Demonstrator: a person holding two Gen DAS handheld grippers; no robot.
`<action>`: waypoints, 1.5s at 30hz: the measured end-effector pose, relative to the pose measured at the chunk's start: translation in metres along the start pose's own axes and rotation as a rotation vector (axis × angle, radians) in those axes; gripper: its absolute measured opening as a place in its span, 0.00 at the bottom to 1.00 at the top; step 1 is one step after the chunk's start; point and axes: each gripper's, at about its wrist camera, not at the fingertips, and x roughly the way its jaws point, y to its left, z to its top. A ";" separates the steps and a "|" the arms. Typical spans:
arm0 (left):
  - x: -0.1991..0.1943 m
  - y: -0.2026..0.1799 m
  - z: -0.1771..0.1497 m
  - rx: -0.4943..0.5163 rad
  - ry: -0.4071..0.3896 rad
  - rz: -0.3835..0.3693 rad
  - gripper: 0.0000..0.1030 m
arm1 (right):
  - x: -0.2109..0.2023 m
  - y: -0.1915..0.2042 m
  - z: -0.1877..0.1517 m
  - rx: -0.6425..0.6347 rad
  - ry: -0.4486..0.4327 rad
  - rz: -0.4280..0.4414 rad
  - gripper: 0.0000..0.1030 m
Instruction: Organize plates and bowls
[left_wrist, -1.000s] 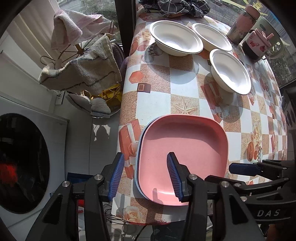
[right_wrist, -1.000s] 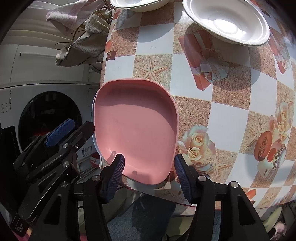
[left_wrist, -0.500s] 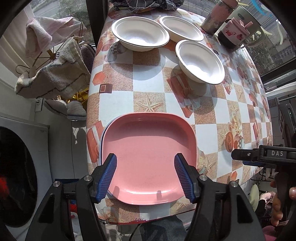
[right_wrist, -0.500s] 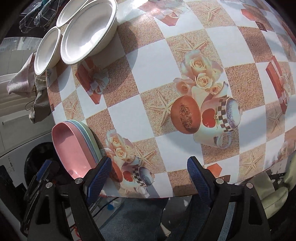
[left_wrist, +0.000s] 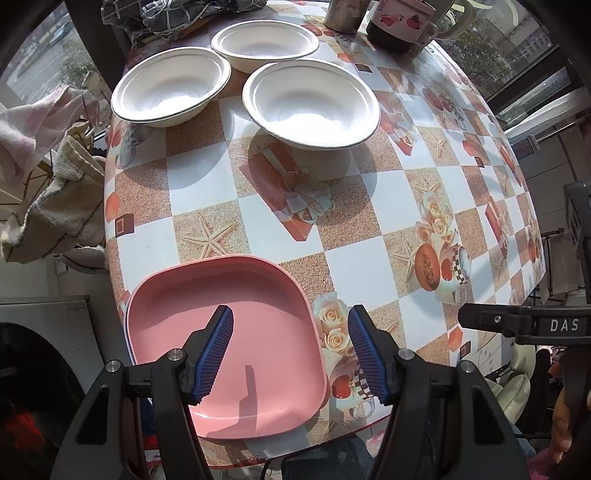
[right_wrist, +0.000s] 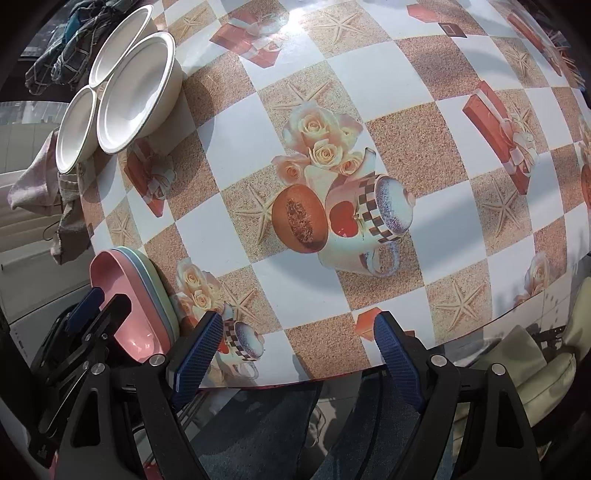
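Plates (left_wrist: 225, 343) stacked, pink on top, at table (left_wrist: 365, 266) edge, 7 o'clock in left view. Left gripper (left_wrist: 290, 354) open, empty over the stack's right rim; right gripper (right_wrist: 293, 354) open, empty over bare cloth. Next likely: bowls (left_wrist: 310, 103) at 12 o'clock. Grab the nearest rim, lift straight, nest squarely.

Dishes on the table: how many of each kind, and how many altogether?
White bowls: 3
Plates in the stack: 3, pink plate on top, edges of two more below it in the right wrist view
Total: 6
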 end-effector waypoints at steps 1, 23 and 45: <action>-0.001 0.001 0.003 -0.014 -0.002 -0.003 0.67 | -0.002 -0.001 0.002 -0.005 -0.002 -0.005 0.82; 0.049 0.035 0.134 -0.480 0.032 0.064 0.67 | -0.025 0.105 0.189 -0.386 -0.092 -0.033 0.83; 0.094 0.035 0.161 -0.504 0.105 0.003 0.21 | 0.025 0.129 0.212 -0.476 0.017 0.046 0.19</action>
